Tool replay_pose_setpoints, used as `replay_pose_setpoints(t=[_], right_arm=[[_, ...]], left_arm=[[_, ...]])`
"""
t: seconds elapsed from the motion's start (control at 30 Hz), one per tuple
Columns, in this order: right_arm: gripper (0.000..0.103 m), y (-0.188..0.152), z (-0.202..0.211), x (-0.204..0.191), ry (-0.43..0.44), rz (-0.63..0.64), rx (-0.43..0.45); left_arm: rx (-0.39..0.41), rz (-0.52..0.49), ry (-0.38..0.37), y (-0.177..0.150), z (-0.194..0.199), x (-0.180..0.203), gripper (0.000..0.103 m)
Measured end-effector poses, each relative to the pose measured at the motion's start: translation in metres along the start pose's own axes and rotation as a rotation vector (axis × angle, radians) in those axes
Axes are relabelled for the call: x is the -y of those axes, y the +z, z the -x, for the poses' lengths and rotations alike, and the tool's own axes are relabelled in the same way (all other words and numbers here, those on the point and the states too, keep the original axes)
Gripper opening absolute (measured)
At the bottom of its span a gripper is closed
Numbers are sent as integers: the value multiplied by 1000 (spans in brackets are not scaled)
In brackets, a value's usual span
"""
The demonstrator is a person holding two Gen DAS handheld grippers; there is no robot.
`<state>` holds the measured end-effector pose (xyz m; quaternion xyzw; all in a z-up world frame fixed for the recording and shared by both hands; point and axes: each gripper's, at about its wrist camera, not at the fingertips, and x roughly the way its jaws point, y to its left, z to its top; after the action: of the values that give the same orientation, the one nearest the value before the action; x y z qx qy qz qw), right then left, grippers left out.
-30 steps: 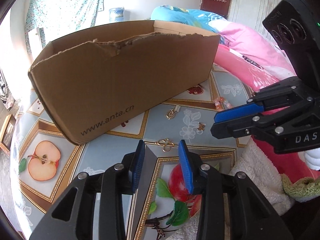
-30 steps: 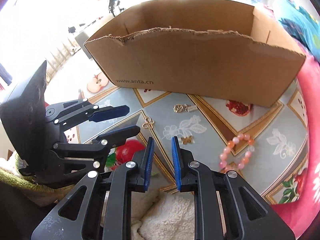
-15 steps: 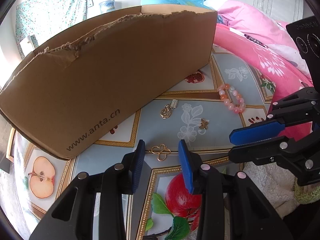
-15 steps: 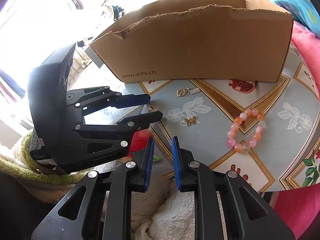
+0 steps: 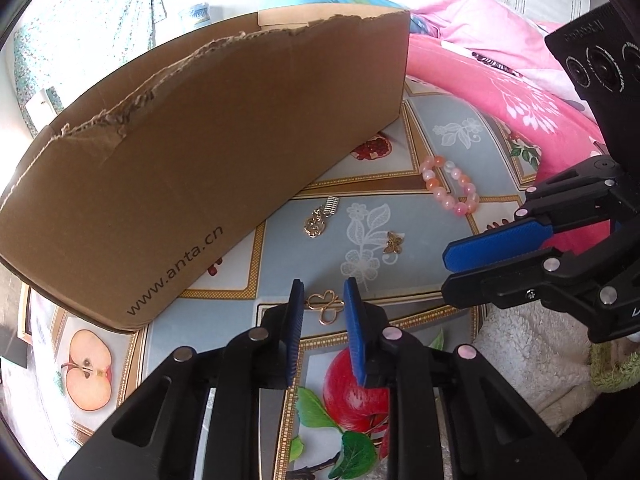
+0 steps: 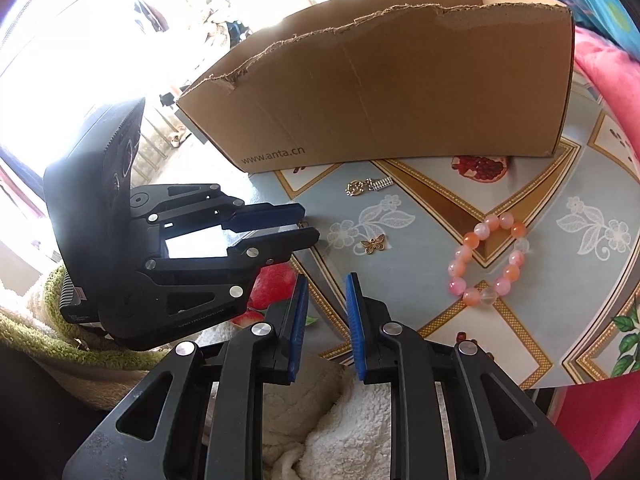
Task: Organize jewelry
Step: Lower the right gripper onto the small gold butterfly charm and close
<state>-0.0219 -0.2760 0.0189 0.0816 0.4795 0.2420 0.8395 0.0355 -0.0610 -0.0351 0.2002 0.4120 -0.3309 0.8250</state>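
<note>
Left gripper brackets the gold clover charm on the worktop; its fingers have just been narrowing (not yet pinching), presumably for transfer to the cardboard box. Right gripper hovers slightly open, empty

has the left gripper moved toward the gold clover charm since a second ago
Yes. The left gripper has come forward over the tablecloth; the gold clover charm now lies between its fingertips, whose jaws have just been closing.

A table under a glossy blue-grey fruit-printed cloth stands beside a bed heaped with pink floral bedding; a pale floral curtain hangs behind, bright daylight flooding in
</note>
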Motion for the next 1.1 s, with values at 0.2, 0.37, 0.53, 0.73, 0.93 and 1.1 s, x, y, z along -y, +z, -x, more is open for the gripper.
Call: replay_pose_setpoints(t=[0.2,0.37,0.53,0.73,0.93,1.1], right_arm=[[21,1,2,-1,-1,4,9],[21,1,5,-3,-5,8,12],[21,3,7,-4,-24,10,24],[21,7,6,-5,-88,29,56],[20,15,-8,-7,-175,44,74],[20,20,-21,-9,-239,61,82]], left_arm=[[2,-4,12,0,0,3,19],[5,-7,2,0,1,4,19],[9,-9,-1,0,2,6,19],[29,17,9,-1,8,-1,19],[43,50,22,2,13,-11,19],[45,61,19,2,12,-15,19]])
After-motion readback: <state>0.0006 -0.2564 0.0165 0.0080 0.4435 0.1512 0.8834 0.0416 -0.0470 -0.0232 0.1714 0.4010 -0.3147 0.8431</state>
